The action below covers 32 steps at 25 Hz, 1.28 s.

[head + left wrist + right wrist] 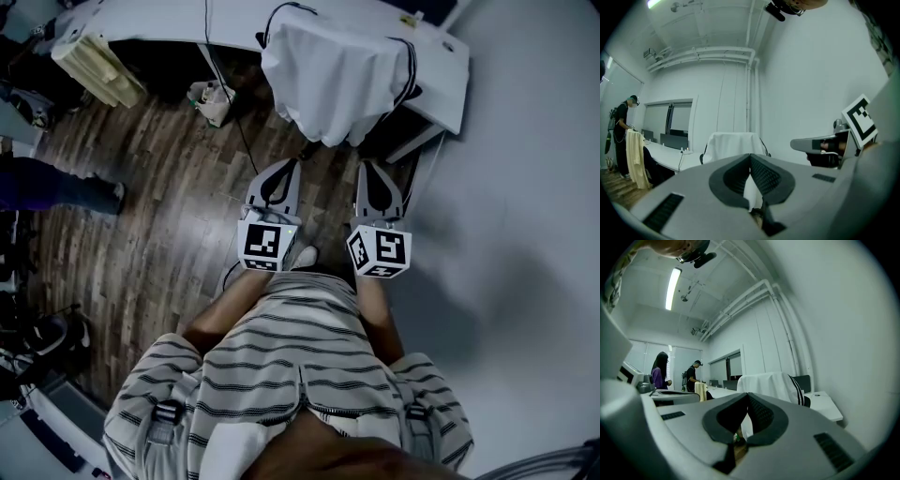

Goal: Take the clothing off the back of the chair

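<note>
Two grippers point level at the chair (413, 91): our left gripper (281, 167) and right gripper (372, 169), each with jaws pressed together on nothing. The white clothing (328, 75) is draped over the chair's back, ahead of both and untouched. It hides nearly the whole chair; we see only dark edges. Our hands are hidden behind the marker cubes (263, 244).

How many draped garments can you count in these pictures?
2: a white garment over the chair straight ahead, and a cream garment hanging farther left beside the desk. Others may be hidden.
</note>
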Tool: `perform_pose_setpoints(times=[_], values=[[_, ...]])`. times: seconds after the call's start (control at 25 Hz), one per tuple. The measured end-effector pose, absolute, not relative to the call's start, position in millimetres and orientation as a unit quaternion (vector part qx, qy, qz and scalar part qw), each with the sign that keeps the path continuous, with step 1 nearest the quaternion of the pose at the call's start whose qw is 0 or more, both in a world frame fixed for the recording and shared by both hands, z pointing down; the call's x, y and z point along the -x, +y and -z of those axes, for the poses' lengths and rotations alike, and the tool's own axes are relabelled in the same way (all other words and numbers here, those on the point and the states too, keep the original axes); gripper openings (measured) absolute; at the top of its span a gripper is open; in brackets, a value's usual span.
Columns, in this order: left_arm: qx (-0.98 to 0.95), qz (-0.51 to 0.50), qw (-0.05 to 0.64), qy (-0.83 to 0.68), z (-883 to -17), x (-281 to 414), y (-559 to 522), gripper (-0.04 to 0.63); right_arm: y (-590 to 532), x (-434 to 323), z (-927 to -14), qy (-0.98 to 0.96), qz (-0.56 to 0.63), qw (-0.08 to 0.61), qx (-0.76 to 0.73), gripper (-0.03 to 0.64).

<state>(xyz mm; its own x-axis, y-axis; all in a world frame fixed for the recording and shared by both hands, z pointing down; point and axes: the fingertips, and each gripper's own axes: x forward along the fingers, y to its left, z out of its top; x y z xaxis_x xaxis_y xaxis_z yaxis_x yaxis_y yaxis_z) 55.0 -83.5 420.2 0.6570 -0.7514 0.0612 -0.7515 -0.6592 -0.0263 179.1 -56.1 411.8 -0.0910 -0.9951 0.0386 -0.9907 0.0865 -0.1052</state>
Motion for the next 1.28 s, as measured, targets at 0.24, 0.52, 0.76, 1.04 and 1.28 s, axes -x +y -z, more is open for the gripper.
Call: perform_pose_setpoints(times=[0.24,0.52,0.76,1.04,1.28], values=[[-0.91,-0.037,0.002,-0.413,-417,-68,-98,0.025,-69,-191,-410,0.736,0.06,0.028,0.673,0.02],[-0.91,-0.039,0.004,-0.413,-412,-70,-111,0.025,-83,-191,-413,0.733,0.072,0.028,0.675,0.02],[-0.917,-0.035,0.002,-0.397,-413,-64,-131,0.024,-101,-183,-412,0.726,0.065,0.031,0.684,0.02],[-0.929,-0.031,-0.004,-0.368,-411,-53,-159,0.025,-121,-169,-407,0.704,0.052,0.028,0.708,0.02],[-0.934,-0.03,-0.01,-0.357,-407,-44,-182,0.025,-131,-167,-406,0.683,0.05,0.023,0.729,0.02]])
